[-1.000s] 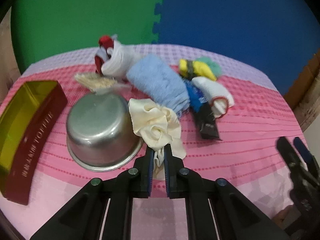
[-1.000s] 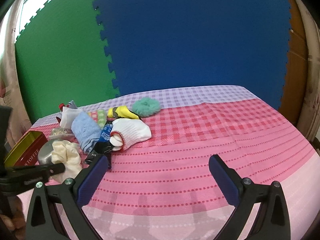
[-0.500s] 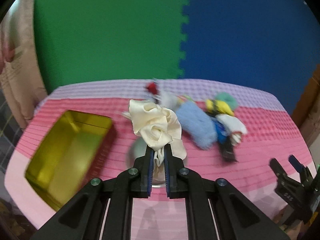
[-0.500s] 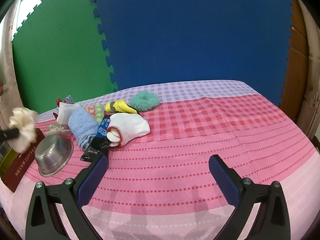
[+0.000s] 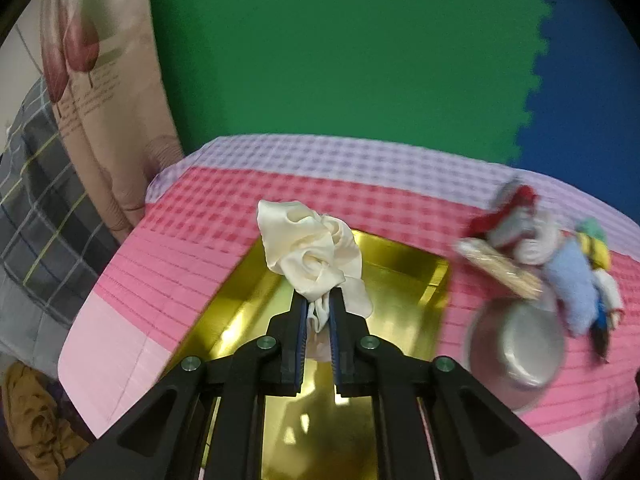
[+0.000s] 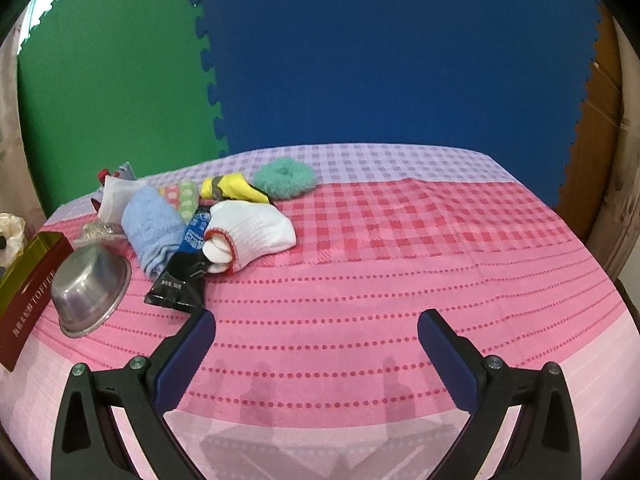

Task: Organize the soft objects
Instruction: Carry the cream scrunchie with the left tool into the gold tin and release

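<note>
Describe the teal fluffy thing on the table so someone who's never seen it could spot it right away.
On the pink checked tablecloth, find the pile of soft items at the far left. The teal scrunchie lies at the pile's back right edge, beside the yellow bundle. It is the only fuzzy, ring-shaped, mint-green piece there.

The left wrist view looks steeply down, close above the gold tin (image 5: 404,276); the right wrist view faces level across the table (image 6: 400,280), farther back; both share the steel bowl (image 5: 520,344) (image 6: 90,288).

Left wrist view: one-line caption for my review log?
Left tongs shut on a cream satin scrunchie, held above the open gold tin.
</note>
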{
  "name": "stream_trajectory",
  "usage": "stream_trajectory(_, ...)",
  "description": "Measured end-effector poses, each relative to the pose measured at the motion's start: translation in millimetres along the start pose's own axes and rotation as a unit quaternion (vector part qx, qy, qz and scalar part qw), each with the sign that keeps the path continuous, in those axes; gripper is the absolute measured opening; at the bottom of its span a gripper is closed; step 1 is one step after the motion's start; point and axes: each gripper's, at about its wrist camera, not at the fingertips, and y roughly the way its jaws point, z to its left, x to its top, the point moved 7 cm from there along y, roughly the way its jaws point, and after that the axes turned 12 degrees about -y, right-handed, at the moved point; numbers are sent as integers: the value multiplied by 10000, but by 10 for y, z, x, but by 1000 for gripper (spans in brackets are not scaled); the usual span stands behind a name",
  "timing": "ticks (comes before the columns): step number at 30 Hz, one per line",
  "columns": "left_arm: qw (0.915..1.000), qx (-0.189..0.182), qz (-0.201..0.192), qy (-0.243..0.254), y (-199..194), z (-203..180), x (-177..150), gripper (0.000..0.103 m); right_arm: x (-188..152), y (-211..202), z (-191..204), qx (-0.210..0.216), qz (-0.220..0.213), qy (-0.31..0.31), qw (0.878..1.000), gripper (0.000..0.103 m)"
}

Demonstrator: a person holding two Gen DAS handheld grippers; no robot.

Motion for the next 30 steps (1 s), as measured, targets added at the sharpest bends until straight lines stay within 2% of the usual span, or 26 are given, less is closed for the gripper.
stream_trajectory(2, 9999, 144, 92, 11, 137, 78, 26, 14, -8, 24, 9, 10, 72, -38, 10000, 103)
stream_trajectory(5, 9996, 170, 215, -13, 300, 160, 48, 15, -14, 46, 21, -17, 133, -84, 9999, 103)
stream_trajectory(6, 9994, 230, 264, -5, 337, 184, 37, 26, -15, 53, 25, -24, 148, -98, 9998, 103)
stream_trajectory(7, 9992, 281, 284, 6, 360, 203, 25, 43, -15, 61, 28, -28, 164, -111, 9998, 103)
stream_trajectory(9, 9992, 349, 200, 48, 350, 197, 16, 62, -23, 73, 36, -32, 198, -130, 9997, 103)
stream_trajectory(12, 9987, 459, 109, 169, 321, 191, 6, 74, -27, 93, 44, -39, 241, -163, 9996, 103)
stream_trajectory(15, 9985, 513, 43, 160, 231, 202, -3, 77, -32, 105, 56, -39, 277, -193, 9994, 103)
stream_trajectory(19, 9998, 195, -48, -38, -53, 185, -91, 78, -26, 114, 74, 53, 289, -196, 9994, 103)
stream_trajectory(21, 9998, 93, -40, -154, -216, 194, -178, 84, -2, 91, 108, 155, 263, -177, 9994, 103)
stream_trajectory(25, 9989, -252, 57, -398, -512, 210, -444, 87, 97, 21, 271, 622, 144, -59, 9979, 103)
stream_trajectory(30, 9971, -411, 310, -565, -753, 245, -856, 90, 280, 103, 595, 1324, 260, 68, 9908, 103)
